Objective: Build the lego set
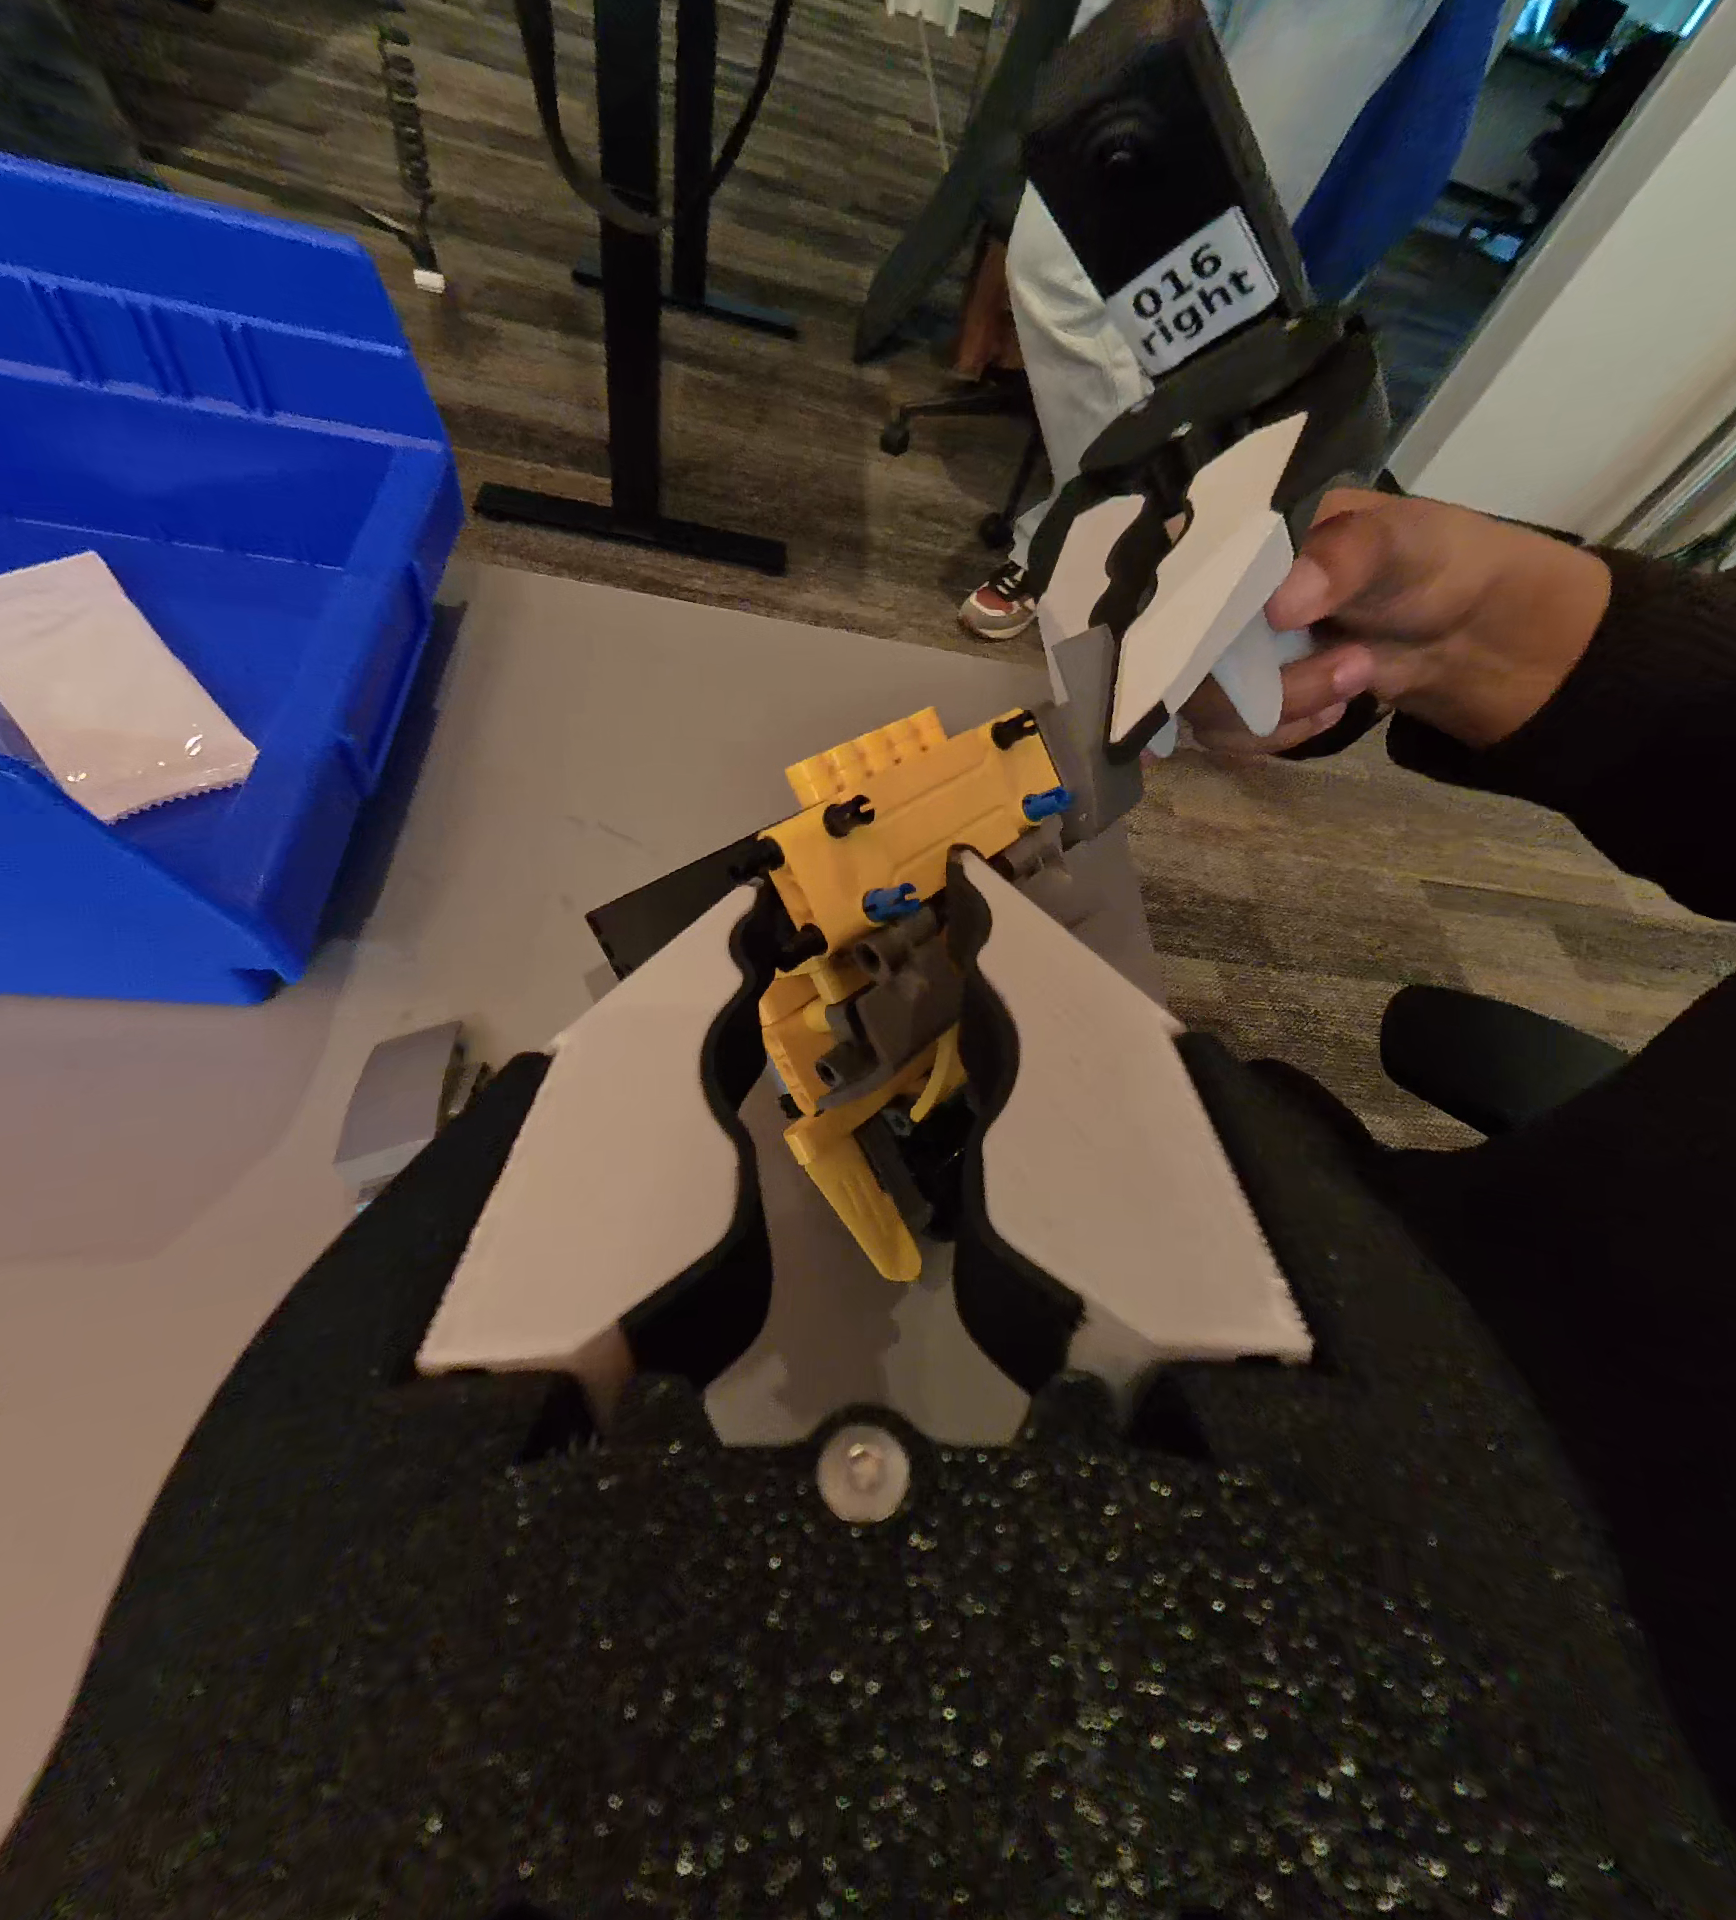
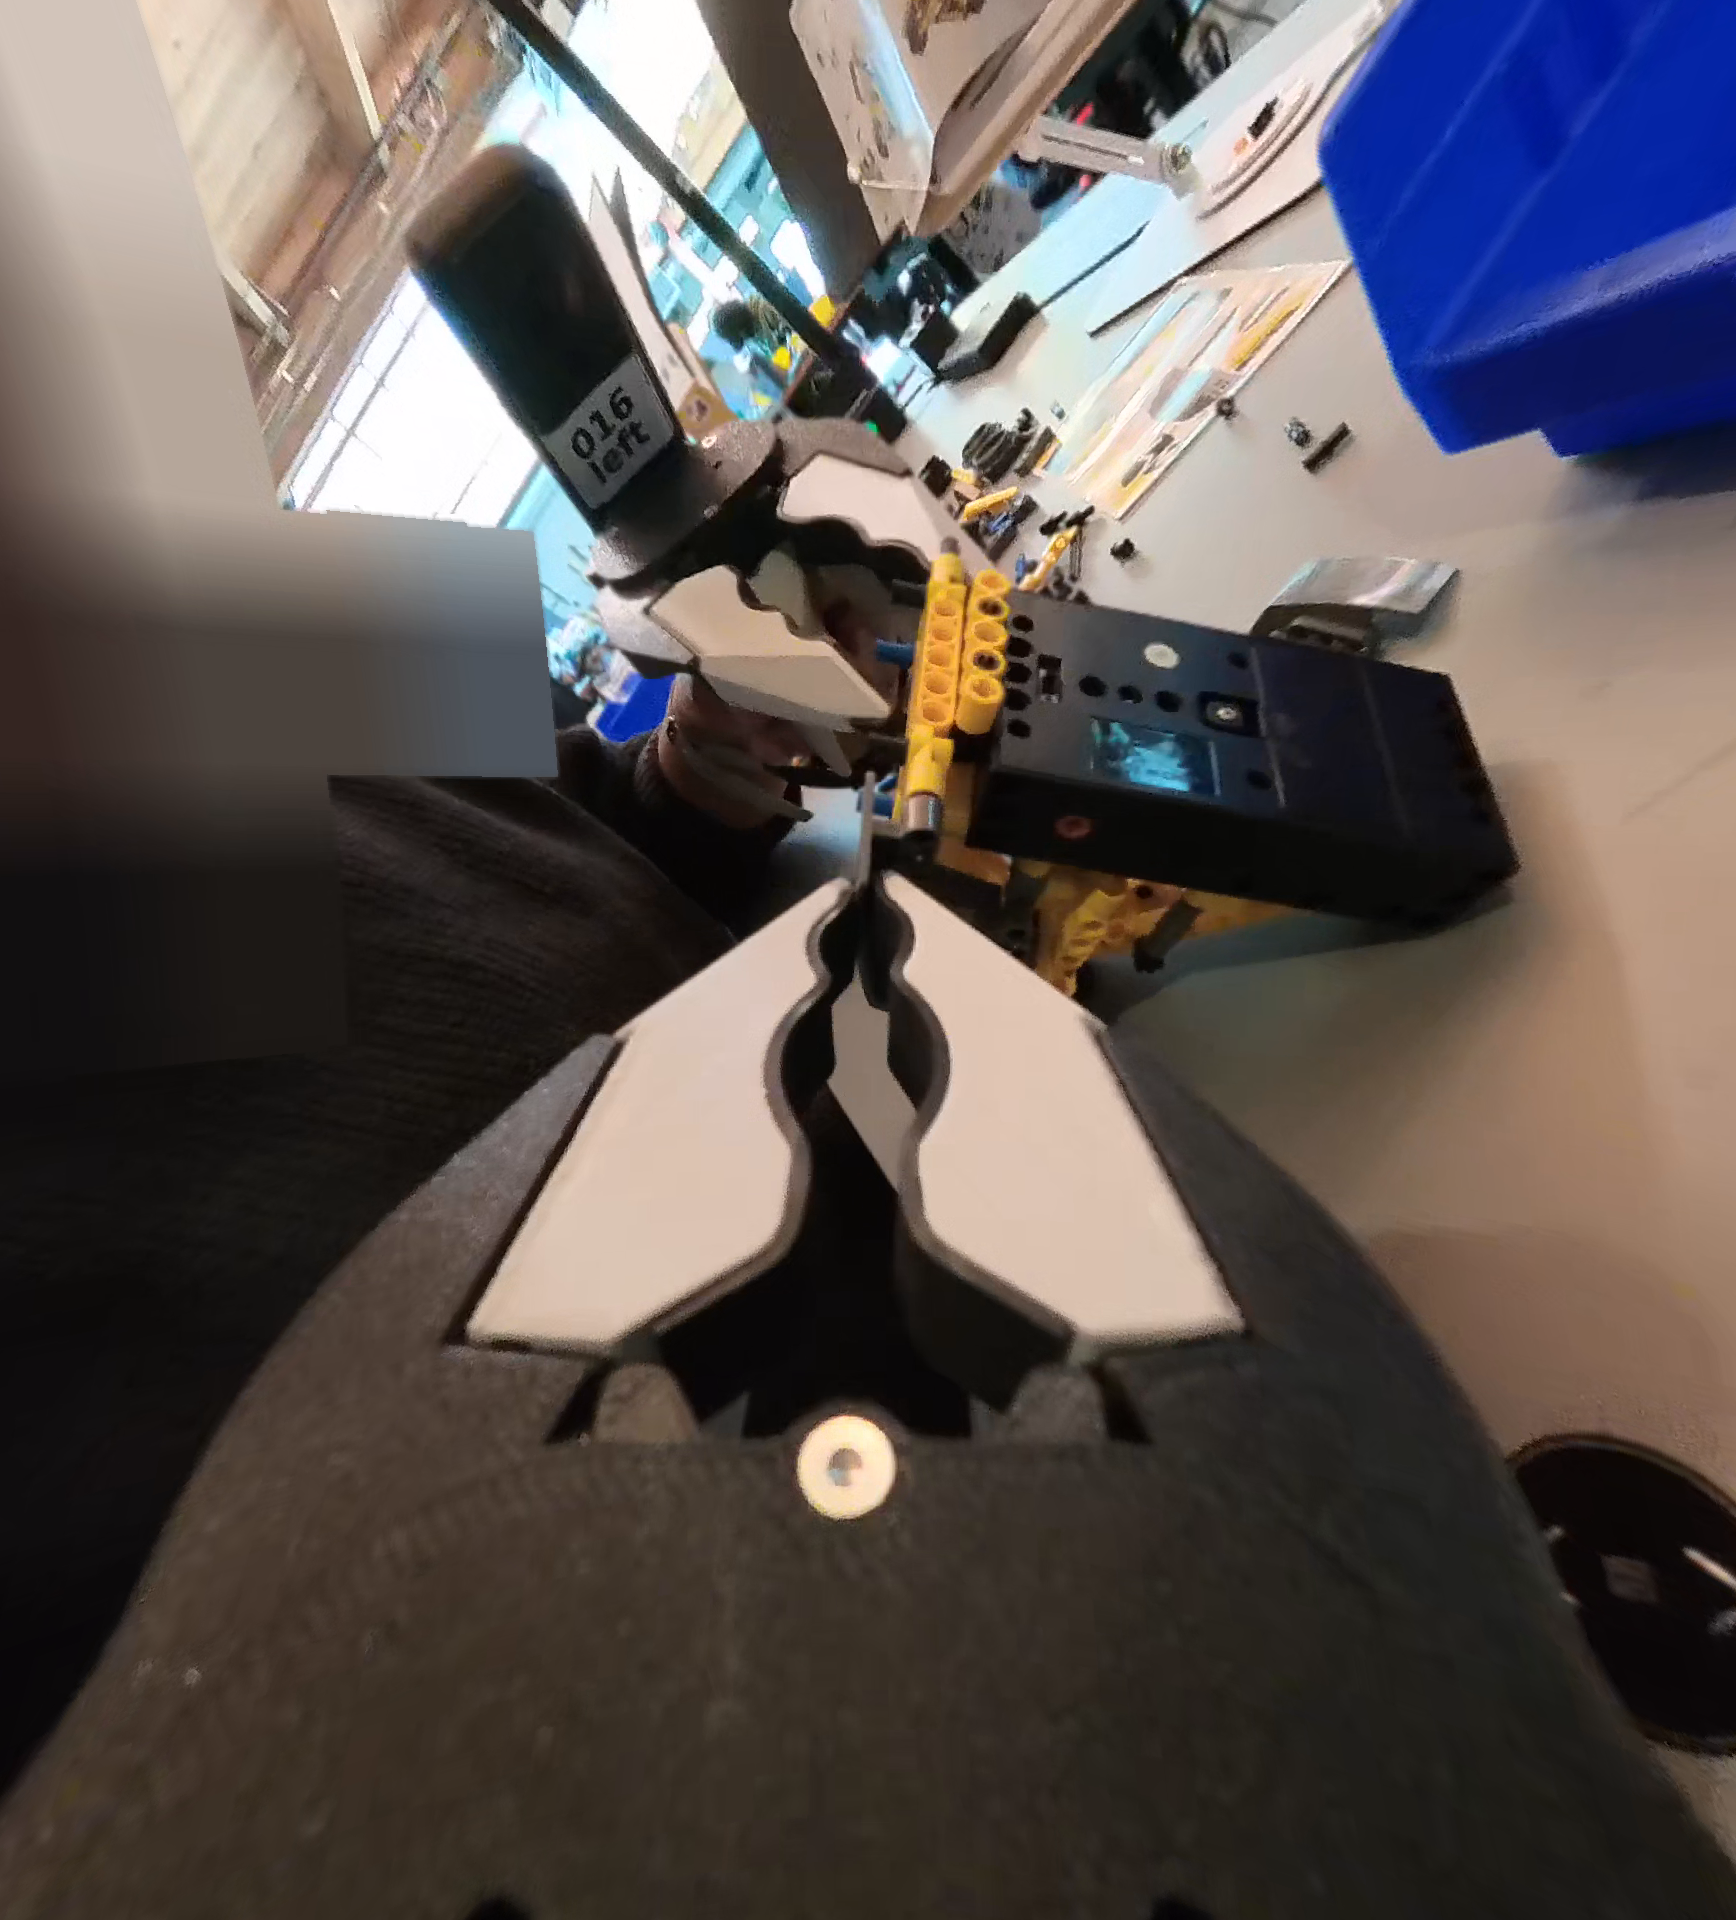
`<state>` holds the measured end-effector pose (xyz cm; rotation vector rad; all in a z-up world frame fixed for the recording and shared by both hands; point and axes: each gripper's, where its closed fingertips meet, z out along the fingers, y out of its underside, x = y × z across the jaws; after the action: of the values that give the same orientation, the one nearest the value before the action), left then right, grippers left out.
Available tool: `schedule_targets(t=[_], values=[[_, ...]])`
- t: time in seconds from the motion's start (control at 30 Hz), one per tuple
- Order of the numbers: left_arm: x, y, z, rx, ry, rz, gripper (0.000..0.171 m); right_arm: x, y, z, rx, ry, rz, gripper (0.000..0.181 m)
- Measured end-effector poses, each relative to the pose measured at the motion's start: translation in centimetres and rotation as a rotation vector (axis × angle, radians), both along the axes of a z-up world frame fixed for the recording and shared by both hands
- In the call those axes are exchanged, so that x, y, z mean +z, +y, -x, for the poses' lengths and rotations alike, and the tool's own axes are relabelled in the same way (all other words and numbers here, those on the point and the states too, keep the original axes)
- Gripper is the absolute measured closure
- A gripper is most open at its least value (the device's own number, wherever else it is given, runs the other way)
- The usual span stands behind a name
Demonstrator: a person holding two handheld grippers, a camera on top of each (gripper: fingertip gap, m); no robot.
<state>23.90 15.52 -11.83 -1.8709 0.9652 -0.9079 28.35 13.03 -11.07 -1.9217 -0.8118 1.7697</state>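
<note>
My left gripper (image 1: 859,904) is shut on a yellow brick-built model (image 1: 905,821) with blue and black pins and holds it over the grey table (image 1: 220,1143). In the right wrist view the model's yellow beams (image 2: 957,655) join a black block with a small screen (image 2: 1238,758), and the left gripper (image 2: 905,634) clamps that yellow end. My right gripper (image 2: 869,888) is shut on a thin dark grey flat piece (image 2: 869,1039). In the left wrist view the right gripper (image 1: 1103,717) holds this piece (image 1: 1092,779) against the model's far end.
A blue bin (image 1: 168,644) with a clear bag (image 1: 95,686) stands at the left; it also shows in the right wrist view (image 2: 1591,229). An open booklet (image 2: 1196,364) and several small loose parts (image 2: 1030,499) lie beyond. A black round grommet (image 2: 1664,1600) sits in the table.
</note>
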Motion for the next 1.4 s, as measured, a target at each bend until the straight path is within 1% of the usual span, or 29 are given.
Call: schedule_targets(t=[0.13,0.27,0.43,0.5,0.6,0.7,0.8,0.87,0.9,0.97,1.03,1.2,1.3,1.4], values=[[0.0,0.1,0.2,0.004,-0.016,0.015,0.14,0.1,0.1,0.3,0.007,-0.012,0.011,0.181],[-0.1,0.1,0.3,0.003,-0.015,0.006,0.139,0.2,0.1,0.4,-0.001,0.012,0.076,0.181],[-0.1,0.2,0.4,-0.009,-0.003,0.004,0.139,0.3,0.3,0.7,0.053,-0.001,0.116,0.181],[-0.1,0.4,0.5,0.004,-0.02,0.015,0.139,0.5,0.6,0.8,0.07,0.008,0.134,0.181],[-0.1,0.5,0.7,0.002,-0.023,0.019,0.139,0.5,0.6,1.0,0.08,0.001,0.119,0.181],[-0.1,0.6,0.7,0.004,-0.031,0.036,0.138,0.4,0.6,0.9,0.059,0.019,0.117,0.181],[0.0,0.8,0.8,0.006,-0.029,0.037,0.138,0.2,0.6,1.0,0.006,0.019,0.087,0.179],[0.0,0.6,0.9,-0.008,-0.017,0.048,0.134,0.3,0.8,1.0,-0.031,0.028,0.058,0.179],[-0.2,0.4,0.9,-0.023,0.004,0.043,0.128,0.5,1.0,1.0,-0.051,0.043,0.047,0.177],[-0.5,0.3,1.3,-0.019,0.042,0.011,0.127,0.9,1.3,0.8,-0.09,0.075,0.036,0.168],[-0.2,0.3,2.0,0.002,0.043,-0.016,0.127,1.1,1.4,0.6,-0.117,0.09,0.031,0.162],[-0.2,0.8,5.2,0.069,0.041,0.01,0.126,1.7,0.9,0.1,-0.203,0.127,-0.007,0.151],[-0.9,2.3,7.3,0.167,0.028,0.016,0.126,2.2,0.6,-0.4,-0.259,0.181,-0.011,0.148],[-2.7,4.6,8.6,0.284,0.037,0.07,0.126,2.2,0.4,-1.1,-0.319,0.234,0.001,0.146]])
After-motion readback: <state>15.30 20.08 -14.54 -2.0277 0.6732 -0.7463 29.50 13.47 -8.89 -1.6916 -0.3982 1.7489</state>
